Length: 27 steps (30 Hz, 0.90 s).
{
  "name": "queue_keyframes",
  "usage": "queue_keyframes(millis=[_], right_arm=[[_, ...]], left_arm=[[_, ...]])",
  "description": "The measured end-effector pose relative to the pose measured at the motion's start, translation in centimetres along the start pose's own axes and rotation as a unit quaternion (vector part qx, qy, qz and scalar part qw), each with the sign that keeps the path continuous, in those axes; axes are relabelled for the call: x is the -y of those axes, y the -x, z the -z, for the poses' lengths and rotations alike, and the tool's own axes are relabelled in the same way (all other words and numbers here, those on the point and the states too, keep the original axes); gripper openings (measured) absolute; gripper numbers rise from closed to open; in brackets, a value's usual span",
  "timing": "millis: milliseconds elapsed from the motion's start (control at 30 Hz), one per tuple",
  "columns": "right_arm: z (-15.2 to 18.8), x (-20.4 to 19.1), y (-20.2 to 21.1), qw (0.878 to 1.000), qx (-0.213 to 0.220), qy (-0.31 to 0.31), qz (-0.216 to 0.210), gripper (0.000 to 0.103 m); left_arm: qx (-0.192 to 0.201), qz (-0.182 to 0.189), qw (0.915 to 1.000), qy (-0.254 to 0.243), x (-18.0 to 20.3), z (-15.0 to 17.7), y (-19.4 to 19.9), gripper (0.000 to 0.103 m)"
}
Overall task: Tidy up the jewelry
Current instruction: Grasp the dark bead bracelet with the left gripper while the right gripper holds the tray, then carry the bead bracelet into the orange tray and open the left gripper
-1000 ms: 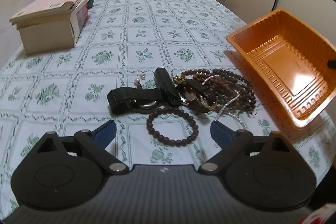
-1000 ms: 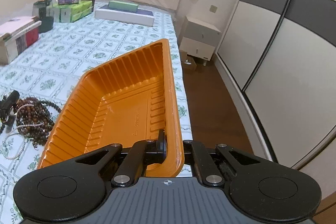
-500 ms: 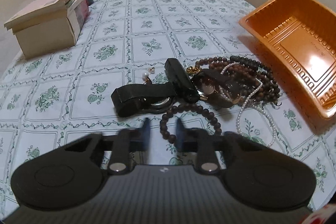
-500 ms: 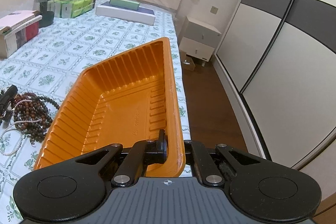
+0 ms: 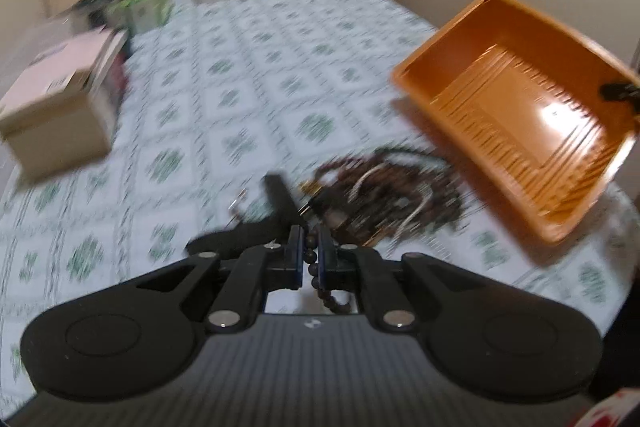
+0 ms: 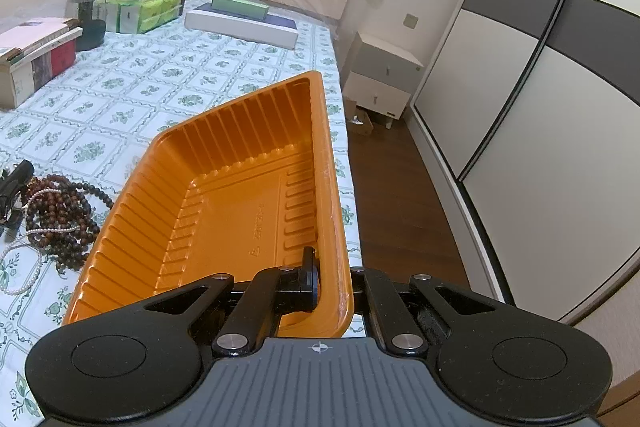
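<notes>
My left gripper point(image 5: 310, 251) is shut on a dark wooden bead bracelet point(image 5: 320, 279), which hangs down between the fingers above the bed. Beyond it lies a tangle of brown bead strands, a pearl string and a black watch point(image 5: 384, 199). The left wrist view is blurred by motion. My right gripper point(image 6: 330, 287) is shut on the near rim of an empty orange plastic tray point(image 6: 224, 211) and holds it tilted beside the pile. The tray also shows in the left wrist view point(image 5: 520, 115). The bead pile shows in the right wrist view point(image 6: 56, 215) left of the tray.
The floral bedspread point(image 6: 132, 95) covers the bed. A cardboard box with books point(image 5: 60, 107) sits at the left. Tissue boxes and a jar point(image 6: 132, 7) stand at the headboard, with flat boxes point(image 6: 240, 23) beside them. The bed edge, wood floor and a nightstand point(image 6: 380, 83) are at the right.
My left gripper went from wide open to shut on the bead bracelet and lifted it off the bedspread. The right gripper kept its hold on the orange tray.
</notes>
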State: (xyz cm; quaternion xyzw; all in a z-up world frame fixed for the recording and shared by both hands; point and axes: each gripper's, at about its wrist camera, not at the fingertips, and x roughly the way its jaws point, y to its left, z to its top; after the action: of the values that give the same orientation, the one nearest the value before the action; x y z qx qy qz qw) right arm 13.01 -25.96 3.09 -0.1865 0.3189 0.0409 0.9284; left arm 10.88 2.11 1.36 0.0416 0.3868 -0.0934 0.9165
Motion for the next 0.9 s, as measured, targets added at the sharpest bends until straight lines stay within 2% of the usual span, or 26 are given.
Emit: queue_keyframes(millis=[167, 333, 500, 667, 800, 833, 867, 900], right_arm=[[0.0, 0.1, 0.0, 1.0, 0.001, -0.001, -0.001, 0.004], [0.0, 0.1, 0.0, 1.0, 0.0, -0.001, -0.001, 0.004], [0.0, 0.1, 0.1, 1.0, 0.002, -0.003, -0.002, 0.004], [0.0, 0.2, 0.1, 1.0, 0.003, -0.007, -0.006, 0.004], [0.1, 0.5, 0.0, 1.0, 0.003, -0.011, -0.009, 0.004], [0.1, 0.6, 0.0, 1.0, 0.003, -0.011, -0.01, 0.004], [0.1, 0.6, 0.0, 1.0, 0.003, -0.012, -0.01, 0.004], [0.2, 0.6, -0.1, 1.0, 0.003, -0.013, -0.011, 0.004]], left_arm=[[0.024, 0.053, 0.998, -0.024, 3.2, -3.2, 0.5, 0.006], [0.04, 0.114, 0.992, -0.038, 7.4, -6.1, -0.4, 0.006], [0.029, 0.166, 0.9847, -0.044, 11.3, -8.0, -2.4, 0.006], [0.006, 0.193, 0.9796, -0.057, 14.2, -8.1, -4.1, 0.006], [-0.005, 0.198, 0.9785, -0.059, 15.2, -8.1, -5.0, 0.006], [-0.008, 0.195, 0.9789, -0.059, 15.4, -8.1, -5.5, 0.009], [-0.01, 0.192, 0.9795, -0.06, 15.4, -8.1, -5.9, 0.022], [-0.01, 0.189, 0.9801, -0.062, 15.5, -8.1, -6.0, 0.03]])
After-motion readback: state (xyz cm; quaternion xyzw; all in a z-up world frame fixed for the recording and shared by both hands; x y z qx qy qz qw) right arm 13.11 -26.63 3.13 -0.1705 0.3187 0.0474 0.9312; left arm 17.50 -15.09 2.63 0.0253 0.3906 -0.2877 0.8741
